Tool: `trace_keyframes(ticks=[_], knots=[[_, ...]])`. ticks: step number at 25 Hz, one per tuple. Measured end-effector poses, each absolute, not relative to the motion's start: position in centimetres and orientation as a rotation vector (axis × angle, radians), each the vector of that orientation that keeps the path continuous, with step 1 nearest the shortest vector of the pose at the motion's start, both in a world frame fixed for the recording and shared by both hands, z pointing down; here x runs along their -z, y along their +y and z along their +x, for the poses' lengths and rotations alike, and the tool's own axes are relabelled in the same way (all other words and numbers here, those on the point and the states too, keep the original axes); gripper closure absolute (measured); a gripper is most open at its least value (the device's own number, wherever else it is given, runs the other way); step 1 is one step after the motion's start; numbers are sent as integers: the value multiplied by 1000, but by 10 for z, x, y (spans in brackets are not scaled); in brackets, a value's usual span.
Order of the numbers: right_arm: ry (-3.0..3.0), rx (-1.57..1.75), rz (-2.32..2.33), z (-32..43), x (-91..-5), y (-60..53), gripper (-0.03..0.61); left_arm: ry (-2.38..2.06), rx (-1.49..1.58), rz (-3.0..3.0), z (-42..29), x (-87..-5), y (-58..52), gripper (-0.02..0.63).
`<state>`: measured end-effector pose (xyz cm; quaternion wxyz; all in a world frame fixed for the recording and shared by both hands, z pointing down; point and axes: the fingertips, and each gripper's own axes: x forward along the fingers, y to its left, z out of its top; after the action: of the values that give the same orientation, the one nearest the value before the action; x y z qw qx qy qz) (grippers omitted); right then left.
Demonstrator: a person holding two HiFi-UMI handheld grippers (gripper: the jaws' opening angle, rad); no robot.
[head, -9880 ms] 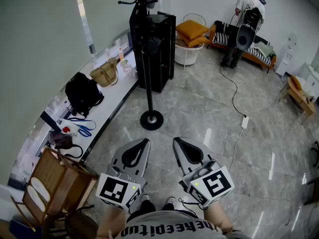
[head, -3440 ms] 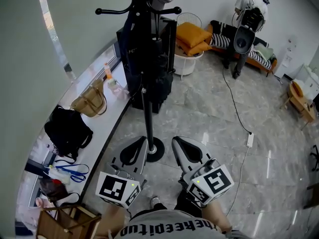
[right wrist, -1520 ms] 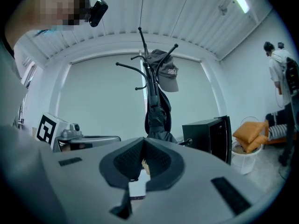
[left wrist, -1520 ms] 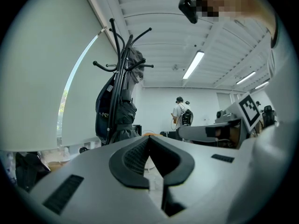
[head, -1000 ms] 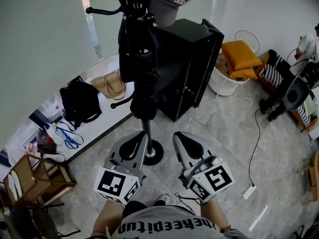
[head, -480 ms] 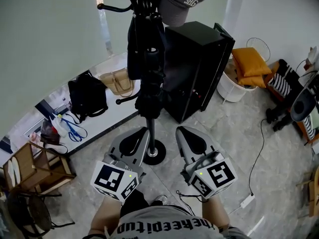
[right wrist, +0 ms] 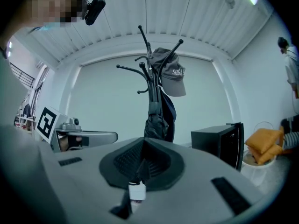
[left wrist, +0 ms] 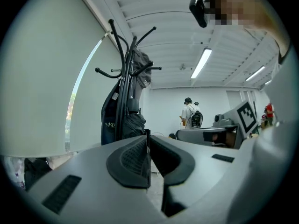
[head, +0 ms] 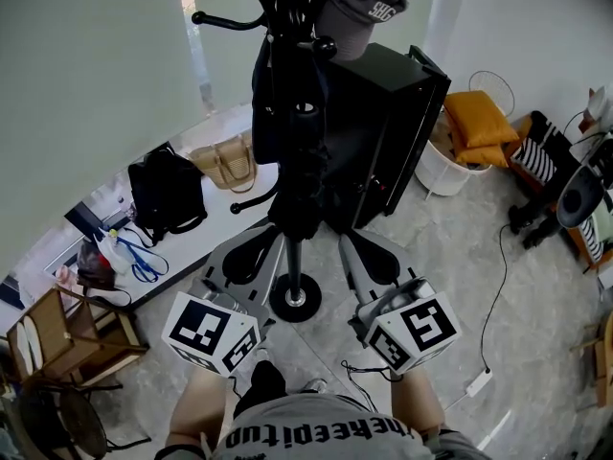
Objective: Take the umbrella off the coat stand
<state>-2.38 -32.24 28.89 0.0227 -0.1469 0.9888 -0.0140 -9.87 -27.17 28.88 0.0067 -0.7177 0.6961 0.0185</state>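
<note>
The umbrella [head: 301, 195] is hanging folded, a dark bundle lying close against the pole of the coat stand [head: 290, 268]. It is sitting below a grey cap [head: 369, 3] and just beside a dark bag [head: 273, 113]. Both tongs are pointing level toward it, one on each side of the lower pole and apart from it. The left tongs [left wrist: 147, 134] are clenched on nothing, and the right tongs [right wrist: 142, 143] are likewise pressed together and empty.

The step in hand looks like the reach, with no grip made yet. To do it well, one pair needs opening before it arrives, then closing around the bundle's firm middle instead of loose cloth. It is unclear which of the upper pegs [head: 225, 17] is carrying the umbrella; the curved black piece [head: 247, 200] jutting out on the left may be its handle. Lifting up and off the peg seems safer than pulling outward, which could tip the stand or drag the cap down. The free pair could be steadying the pole.
</note>
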Motion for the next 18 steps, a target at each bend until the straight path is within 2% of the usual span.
trace_keyframes(ticks=[5,9,18], knots=[[3055,50,-498,-39,-286,-327,568,2112,-47,-2304,-118,-274,-284,593],[3046,39,-550,-49,-282,-333,568,2029,-52,-2388,-128,-263,-297,532],[3024,39,-713,-66,-283,-343,568,1791,-119,-2550,-141,-235,-326,479]])
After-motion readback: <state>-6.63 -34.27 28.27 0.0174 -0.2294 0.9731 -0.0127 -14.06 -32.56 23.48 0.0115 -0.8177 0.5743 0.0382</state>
